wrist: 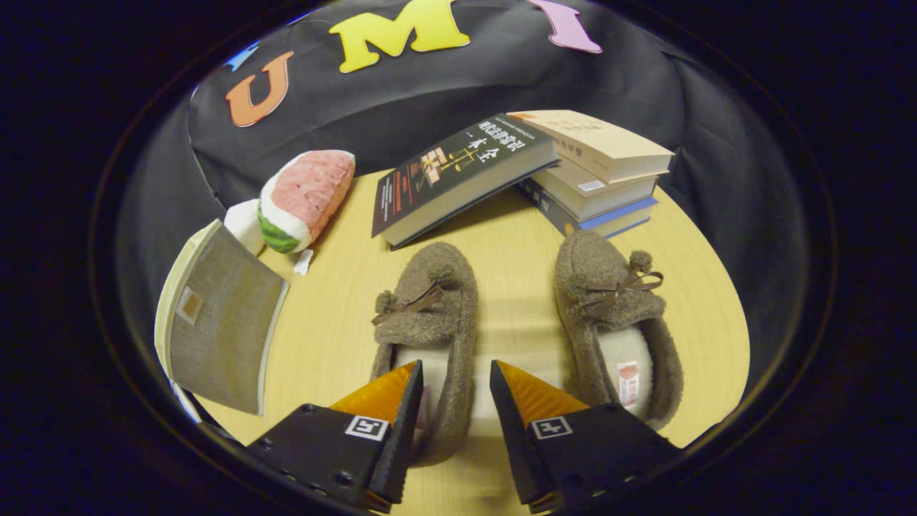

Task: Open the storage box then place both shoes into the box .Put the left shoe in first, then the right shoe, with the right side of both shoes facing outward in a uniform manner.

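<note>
Two brown fleece slippers with bows and pale lining lie side by side on the yellow wooden table [337, 315], toes pointing away from me. The left shoe [430, 315] has its right heel wall between my fingers; one fingertip sits inside its opening. The right shoe [609, 308] lies just ahead and to the right of the fingers. My gripper [455, 380] is open, its fingers a little apart and pressing on nothing. The grey fabric storage box [218, 322] stands left of the fingers, its lid side facing me and closed.
A watermelon-slice plush toy [308, 197] lies beyond the box. A dark book [458, 175] leans on a stack of books [598, 172] beyond the shoes. The table's front edge runs close under the fingers.
</note>
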